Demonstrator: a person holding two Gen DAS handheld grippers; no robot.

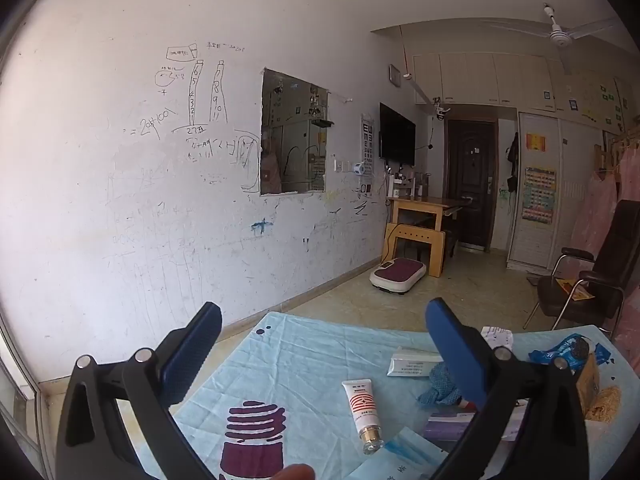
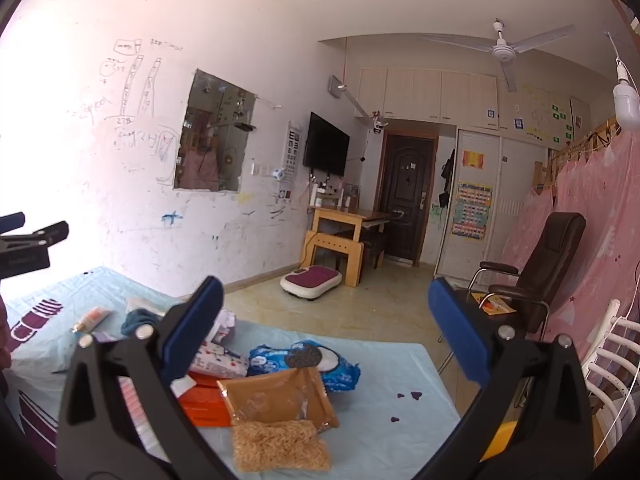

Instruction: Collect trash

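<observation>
Trash lies on a light blue cloth (image 1: pixel 304 352) over a table. In the left wrist view I see a white tube with red stripes (image 1: pixel 362 406), a white carton (image 1: pixel 412 364), a blue knitted cloth (image 1: pixel 440 386) and a blue snack wrapper (image 1: pixel 568 350). My left gripper (image 1: pixel 322 320) is open and empty above the cloth. In the right wrist view a blue cookie wrapper (image 2: pixel 308 362), a brown packet (image 2: pixel 280 400), a dry noodle block (image 2: pixel 280 446) and an orange box (image 2: pixel 204 402) lie below my right gripper (image 2: pixel 326 308), which is open and empty.
A black chair (image 2: pixel 532 280) stands right of the table. A white rail (image 2: pixel 612 360) and pink curtain (image 2: pixel 600 200) are at the far right. A wooden desk (image 2: pixel 344 232) and floor scale (image 2: pixel 310 280) stand by the scribbled wall. The left gripper shows at the left edge (image 2: pixel 24 240).
</observation>
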